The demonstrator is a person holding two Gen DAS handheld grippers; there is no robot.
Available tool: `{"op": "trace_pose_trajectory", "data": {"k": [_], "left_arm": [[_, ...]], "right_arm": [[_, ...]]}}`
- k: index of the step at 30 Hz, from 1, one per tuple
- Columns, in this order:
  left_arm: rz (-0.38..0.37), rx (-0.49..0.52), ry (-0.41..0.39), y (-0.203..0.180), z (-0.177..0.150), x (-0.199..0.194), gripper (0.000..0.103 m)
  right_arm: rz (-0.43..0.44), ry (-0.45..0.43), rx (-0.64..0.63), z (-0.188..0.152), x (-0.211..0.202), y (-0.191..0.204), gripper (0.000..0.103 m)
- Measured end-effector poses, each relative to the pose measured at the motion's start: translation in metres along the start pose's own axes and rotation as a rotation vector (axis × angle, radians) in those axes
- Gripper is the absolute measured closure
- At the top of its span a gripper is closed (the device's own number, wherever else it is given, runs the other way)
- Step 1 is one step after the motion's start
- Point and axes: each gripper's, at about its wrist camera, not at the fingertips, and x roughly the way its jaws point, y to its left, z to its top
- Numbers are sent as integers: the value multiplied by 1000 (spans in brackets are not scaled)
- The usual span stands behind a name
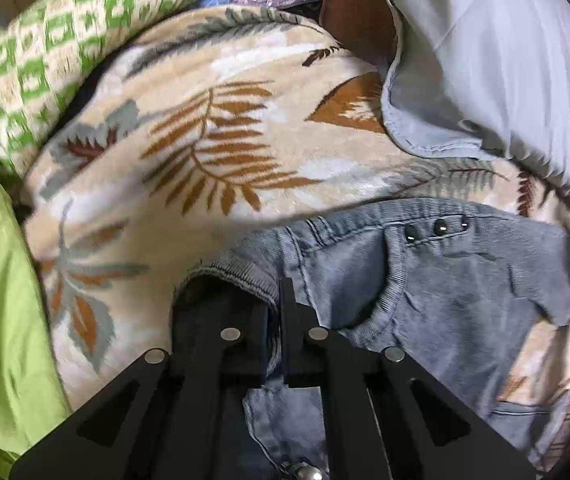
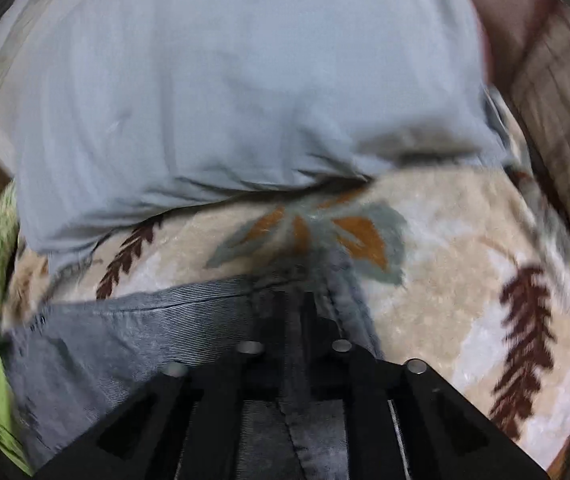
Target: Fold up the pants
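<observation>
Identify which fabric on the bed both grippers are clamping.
The grey-blue denim pants, pinched by the left gripper and right gripper. The leaf-print blanket, pale blue pillow and green-checked cushion lie untouched.

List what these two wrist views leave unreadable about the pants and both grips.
- Pants legs: cut off by the lower edge in both views.
- Left gripper bite: denim bunched between the jaws hides the contact.
- Right gripper: motion blur smears the seam it pinches.
- Fold progress: undecidable; only the waist shows.
</observation>
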Motion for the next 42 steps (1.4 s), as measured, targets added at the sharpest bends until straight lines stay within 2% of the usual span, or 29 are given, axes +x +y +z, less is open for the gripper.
{"op": "trace_pose_trajectory", "data": {"k": [1, 2, 3, 4, 6, 8, 9, 12, 14, 15, 16, 17, 19, 21, 25, 29, 34, 37, 42], "left_arm": [[-12, -25, 7, 5, 1, 0, 95], [-28, -47, 14, 11, 2, 1, 90], [-51, -68, 19, 16, 2, 1, 74], [-82, -102, 19, 24, 5, 2, 54], [-139, -186, -11, 43, 9, 0, 36], [-172, -218, -13, 55, 11, 2, 34], [-183, -220, 11, 57, 12, 7, 32], [-188, -185, 88, 47, 15, 29, 31], [-210, -117, 108, 27, 11, 39, 35], [-188, -72, 79, 14, 8, 36, 55], [-167, -29, 61, 3, 6, 34, 81], [-142, 3, 51, -7, 3, 32, 89], [-51, 56, 10, -25, -1, 25, 99], [33, 106, -57, -39, -6, 9, 101], [118, 131, -176, -40, -17, -31, 101], [142, 125, -254, -40, -29, -69, 101], [139, 92, -331, -36, -54, -107, 101], [134, 86, -363, -31, -77, -125, 101], [103, 66, -383, -20, -124, -148, 101]], "right_arm": [[0, -10, 18, 0, -2, -5, 51], [25, -20, 41, -1, -3, -11, 44], [36, -28, 54, -1, -3, -15, 42], [38, -39, 64, -1, -3, -18, 42], [52, -57, 81, 2, -2, -25, 42], [64, -64, 77, 7, 5, -27, 36], [71, -48, 67, 9, 11, -27, 33], [83, -3, -3, 8, 36, -9, 30], [51, -16, -89, 7, 40, 7, 38], [42, -11, -110, 7, 41, 12, 69], [46, 5, -132, 7, 42, 18, 89], [53, 15, -149, 7, 42, 23, 92], [-4, -3, -220, 3, 36, 37, 93], [-28, -35, -235, 0, 24, 44, 93], [-17, -115, -201, -1, -12, 41, 93], [-17, -194, -200, -10, -55, 44, 92], [-18, -275, -205, -35, -115, 42, 92], [-33, -306, -215, -60, -146, 39, 92], [-20, -326, -201, -120, -184, 26, 92]]}}
